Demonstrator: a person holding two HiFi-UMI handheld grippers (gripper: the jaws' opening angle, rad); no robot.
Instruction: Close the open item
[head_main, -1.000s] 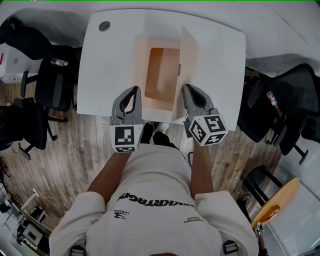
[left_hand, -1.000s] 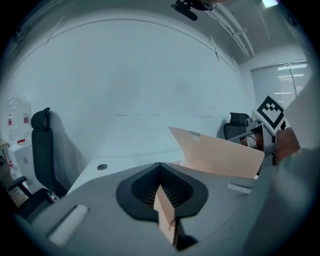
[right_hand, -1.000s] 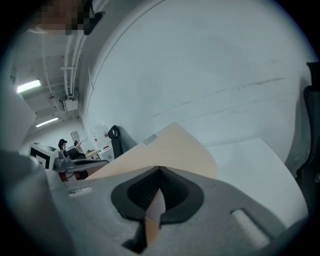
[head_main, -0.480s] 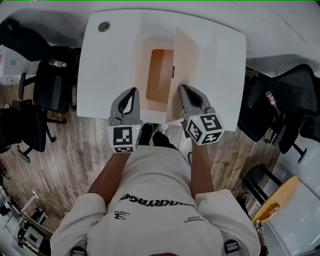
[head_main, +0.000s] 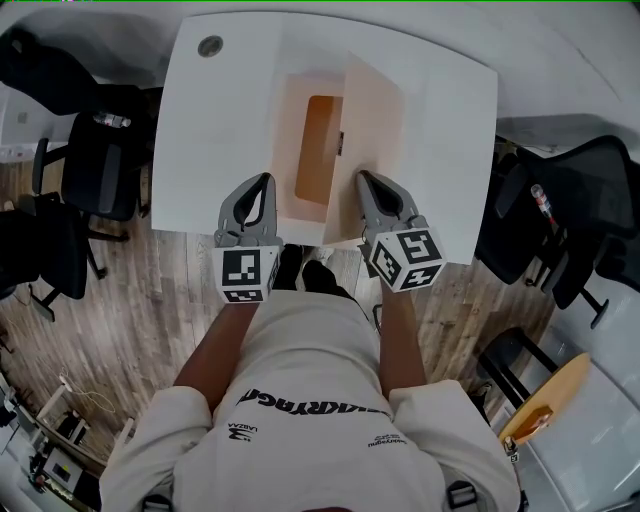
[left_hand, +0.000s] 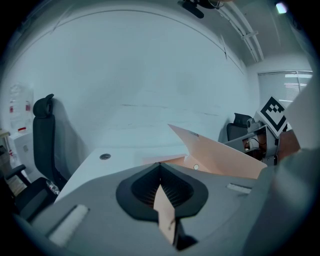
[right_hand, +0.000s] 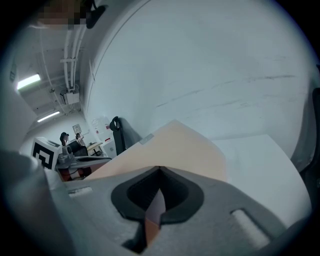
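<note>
Box (head_main: 285, 150) (orange inside) with lid (head_main: 373, 120) half-raised.

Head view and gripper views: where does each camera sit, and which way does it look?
Head view: on the person's head, looking steeply down at the white table, pale orange paper folder, left gripper, right gripper, forearms, shirt.
Left gripper view: on the left gripper, looking along jaws shut on the folder's flat sheet.
Right gripper view: on the right gripper, looking along jaws shut on the folder's raised cover.
Both gripper views share the raised cover.
</note>
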